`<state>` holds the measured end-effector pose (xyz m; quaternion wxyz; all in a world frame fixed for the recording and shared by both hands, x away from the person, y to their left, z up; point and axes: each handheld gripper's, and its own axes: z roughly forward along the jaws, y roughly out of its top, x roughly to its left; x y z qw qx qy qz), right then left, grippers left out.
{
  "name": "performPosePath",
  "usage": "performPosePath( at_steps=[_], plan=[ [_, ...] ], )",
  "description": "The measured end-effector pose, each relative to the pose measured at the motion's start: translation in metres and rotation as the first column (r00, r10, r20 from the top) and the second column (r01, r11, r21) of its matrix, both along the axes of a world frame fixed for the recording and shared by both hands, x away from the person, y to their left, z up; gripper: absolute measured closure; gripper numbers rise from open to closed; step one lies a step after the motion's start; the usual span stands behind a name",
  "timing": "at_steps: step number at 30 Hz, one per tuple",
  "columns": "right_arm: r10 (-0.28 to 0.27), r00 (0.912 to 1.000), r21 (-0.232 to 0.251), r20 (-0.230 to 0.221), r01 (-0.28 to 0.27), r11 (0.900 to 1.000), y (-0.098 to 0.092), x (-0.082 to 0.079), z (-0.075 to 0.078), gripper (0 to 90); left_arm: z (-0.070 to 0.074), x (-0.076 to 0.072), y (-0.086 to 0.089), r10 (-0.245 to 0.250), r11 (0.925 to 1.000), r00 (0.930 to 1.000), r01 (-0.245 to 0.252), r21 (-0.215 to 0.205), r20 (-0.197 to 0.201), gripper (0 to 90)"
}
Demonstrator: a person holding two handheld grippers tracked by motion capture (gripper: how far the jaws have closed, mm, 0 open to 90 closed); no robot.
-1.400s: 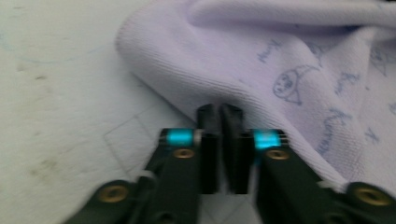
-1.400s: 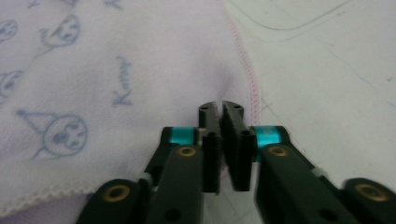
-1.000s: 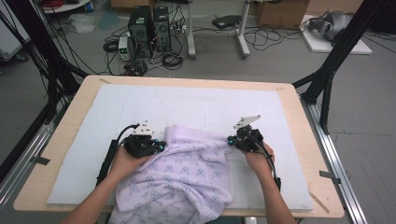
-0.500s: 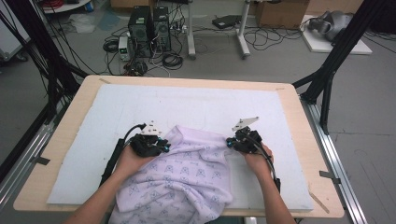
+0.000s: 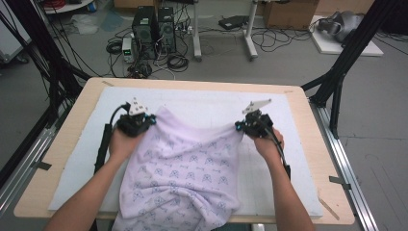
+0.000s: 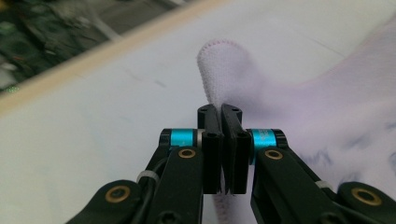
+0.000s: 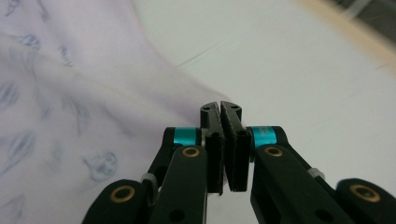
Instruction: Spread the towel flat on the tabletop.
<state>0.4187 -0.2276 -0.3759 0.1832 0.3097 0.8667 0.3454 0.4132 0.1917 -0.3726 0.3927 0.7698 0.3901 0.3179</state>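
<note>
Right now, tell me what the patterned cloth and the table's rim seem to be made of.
Patterned cloth: probably soft fleece or terry, matte; its stitched edge looks nubbly in the left gripper view, and it drapes in folds.
Table's rim: looks like light wood or plywood, smooth pale tan; the grain can't be made out.

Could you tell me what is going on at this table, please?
A person is spreading a pale lilac patterned cloth over the white mat on the table. The left gripper and the right gripper are each shut on a far corner of the cloth, with that edge stretched between them. The near part is bunched and hangs over the table's near edge.
</note>
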Motion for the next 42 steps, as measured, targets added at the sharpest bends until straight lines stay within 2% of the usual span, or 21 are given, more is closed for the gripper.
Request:
performPosePath(
  at_steps=[1,2,3,4,5,8,10,12,13,14,17,19,20,23,27,29,31,32,34,40,42],
  plan=[
    [-0.036,0.9984,-0.008,0.043,0.036,0.999,-0.001,0.010,0.010,87.6,0.005,0.009,0.005,0.051,0.9987,0.9985,-0.051,0.002,0.018,82.4],
    [-0.067,0.9945,-0.003,0.080,0.067,0.998,-0.002,0.018,0.017,85.7,0.007,0.014,0.008,0.091,0.9959,0.9957,-0.091,0.002,0.019,73.4],
    [-0.097,0.9908,0.019,0.094,0.096,0.995,-0.004,0.022,0.019,76.1,0.009,0.019,0.013,0.115,0.9931,0.9933,-0.115,-0.023,-0.009,64.1],
    [-0.143,0.9852,0.045,0.095,0.139,0.989,-0.006,0.028,0.020,65.6,0.009,0.021,0.018,0.114,0.9929,0.9930,-0.115,-0.031,-0.033,61.4],
    [-0.159,0.9861,0.070,0.048,0.155,0.985,-0.008,0.033,0.017,65.4,0.008,0.020,0.021,0.106,0.9939,0.9933,-0.107,-0.025,-0.044,61.4],
    [-0.124,0.9920,0.053,0.025,0.123,0.991,-0.005,0.030,0.004,63.8,0.000,0.011,0.028,0.078,0.9964,0.9947,-0.080,-0.028,-0.067,57.8],
    [-0.102,0.9947,0.047,-0.012,0.103,0.994,-0.003,0.025,-0.003,61.7,-0.006,0.007,0.029,0.055,0.9981,0.9931,-0.058,-0.022,-0.104,56.8],
    [-0.083,0.9959,0.055,-0.034,0.085,0.995,0.000,0.018,-0.009,61.4,-0.014,-0.002,0.027,0.005,0.9997,0.9937,-0.008,-0.022,-0.112,56.6],
    [-0.063,0.9972,0.062,-0.041,0.065,0.996,0.003,0.012,-0.012,61.3,-0.016,-0.003,0.025,-0.025,0.9994,0.9902,0.022,-0.027,-0.137,56.5],
    [-0.054,0.9976,0.057,-0.043,0.056,0.997,0.004,0.008,-0.014,61.2,-0.019,-0.004,0.021,-0.065,0.9979,0.9824,0.063,-0.013,-0.175,55.7],
    [-0.034,0.9973,0.017,-0.065,0.036,0.999,0.003,0.000,-0.024,60.8,-0.026,-0.007,0.011,-0.120,0.9927,0.9781,0.120,-0.010,-0.170,55.3],
    [-0.046,0.9952,-0.009,-0.086,0.045,0.999,0.000,0.000,-0.032,60.4,-0.033,-0.005,0.005,-0.133,0.9905,0.9679,0.138,0.008,-0.213,55.4],
    [-0.049,0.9939,-0.005,-0.099,0.049,0.999,-0.002,0.000,-0.034,60.1,-0.038,-0.004,0.002,-0.146,0.9874,0.9574,0.157,0.021,-0.249,55.4],
    [-0.023,0.9922,0.037,-0.123,0.027,0.999,-0.002,-0.005,-0.039,60.1,-0.048,-0.007,0.001,-0.172,0.9828,0.9422,0.184,0.014,-0.287,56.1],
    [0.087,0.9900,0.082,-0.110,-0.079,0.994,0.008,-0.026,-0.038,59.7,-0.055,-0.020,0.007,-0.206,0.9757,0.9307,0.219,0.008,-0.302,56.5],
    [0.132,0.9859,0.106,-0.102,-0.122,0.987,0.012,-0.039,-0.037,58.9,-0.055,-0.030,0.012,-0.229,0.9714,0.9287,0.238,-0.007,-0.291,55.8],
    [0.163,0.9821,0.115,-0.095,-0.152,0.982,0.015,-0.051,-0.035,57.0,-0.053,-0.043,0.018,-0.250,0.9665,0.9289,0.256,-0.011,-0.274,55.1],
    [0.174,0.9789,0.111,-0.108,-0.162,0.981,0.016,-0.053,-0.035,54.1,-0.051,-0.051,0.021,-0.263,0.9628,0.9246,0.270,-0.014,-0.275,54.5],
    [0.195,0.9734,0.121,-0.121,-0.180,0.976,0.019,-0.061,-0.030,53.3,-0.048,-0.063,0.025,-0.277,0.9592,0.9277,0.282,-0.016,-0.250,53.4],
    [0.267,0.9605,0.118,-0.077,-0.257,0.959,0.038,-0.088,-0.017,52.3,-0.044,-0.095,0.029,-0.320,0.9464,0.9202,0.321,-0.032,-0.225,52.4],
    [0.280,0.9575,0.143,-0.068,-0.269,0.952,0.041,-0.095,-0.017,52.3,-0.044,-0.104,0.031,-0.340,0.9395,0.9148,0.341,-0.032,-0.219,52.4]
  ],
)
